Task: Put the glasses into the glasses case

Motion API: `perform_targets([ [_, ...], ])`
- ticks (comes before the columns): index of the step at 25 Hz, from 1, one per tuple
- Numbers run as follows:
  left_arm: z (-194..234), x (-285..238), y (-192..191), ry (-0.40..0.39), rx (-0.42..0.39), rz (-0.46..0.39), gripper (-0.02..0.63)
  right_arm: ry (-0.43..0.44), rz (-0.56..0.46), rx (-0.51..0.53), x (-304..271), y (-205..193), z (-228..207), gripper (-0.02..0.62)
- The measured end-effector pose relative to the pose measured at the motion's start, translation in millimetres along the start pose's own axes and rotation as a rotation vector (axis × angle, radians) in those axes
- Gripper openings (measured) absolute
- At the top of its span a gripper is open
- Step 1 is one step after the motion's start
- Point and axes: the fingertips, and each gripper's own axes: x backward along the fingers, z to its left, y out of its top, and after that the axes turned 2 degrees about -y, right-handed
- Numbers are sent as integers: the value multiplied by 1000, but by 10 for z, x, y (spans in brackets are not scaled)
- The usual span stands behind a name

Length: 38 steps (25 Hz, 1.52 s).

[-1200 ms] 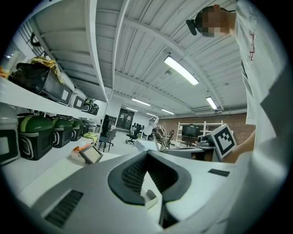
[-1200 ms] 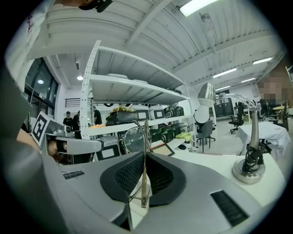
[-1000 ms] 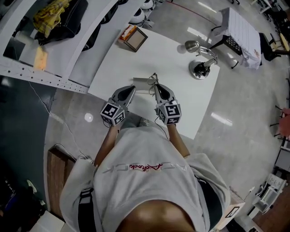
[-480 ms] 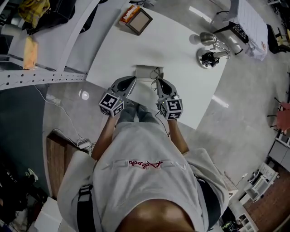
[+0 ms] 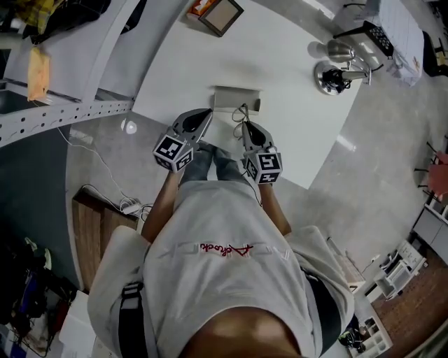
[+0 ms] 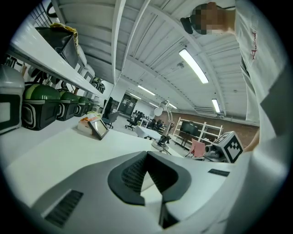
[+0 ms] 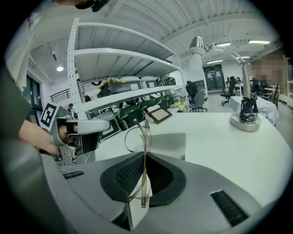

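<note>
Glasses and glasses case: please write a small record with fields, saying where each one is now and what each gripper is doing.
glasses: upright, pinched between the jaws of the right gripper, outside the case
glasses case: grey, on the white table, just beyond both grippers
left gripper: jaws together, nothing between them
also on the table: desk lamp, framed picture
task state: glasses not yet in the case

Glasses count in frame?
1. The glasses are clamped in the right gripper, over the table just short of the case. The case's inside isn't visible.
</note>
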Motion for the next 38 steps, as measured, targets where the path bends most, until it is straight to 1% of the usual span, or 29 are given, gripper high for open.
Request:
perform_targets([
  [5, -43, 10, -47, -3, 11, -4, 20, -1, 35, -5, 54, -141, -3, 35],
  [10, -8, 125, -35, 5, 13, -10, 20, 16, 36, 21, -48, -126, 80, 35],
  [14, -42, 140, -3, 9, 5, -22, 20, 25, 39, 64, -143, -55, 27, 35],
  [19, 7, 239, 42, 32, 8, -43, 20, 37, 45, 128, -355, 94, -40, 35],
  [22, 50, 298, 62, 47, 11, -55, 20, 58, 64, 206, -501, 213, -42, 35],
  [25, 83, 345, 72, 56, 7, -63, 20, 95, 106, 361, -636, 264, 9, 35],
  [28, 105, 386, 75, 67, 13, -71, 20, 128, 165, 590, -725, 249, 63, 35],
  [30, 123, 419, 75, 73, 16, -75, 20, 145, 208, 788, -771, 190, 85, 35],
  [33, 143, 451, 72, 80, 18, -77, 20, 157, 261, 1132, -830, 70, 68, 35],
  [34, 154, 459, 70, 83, 20, -77, 20, 155, 275, 1234, -853, 42, 48, 35],
  [35, 167, 467, 67, 87, 24, -78, 20, 153, 288, 1312, -879, 16, 28, 35],
  [36, 178, 476, 65, 91, 27, -79, 20, 153, 300, 1359, -906, -9, 8, 35],
  [38, 189, 491, 64, 96, 28, -79, 20, 157, 318, 1376, -954, -39, -20, 35],
])
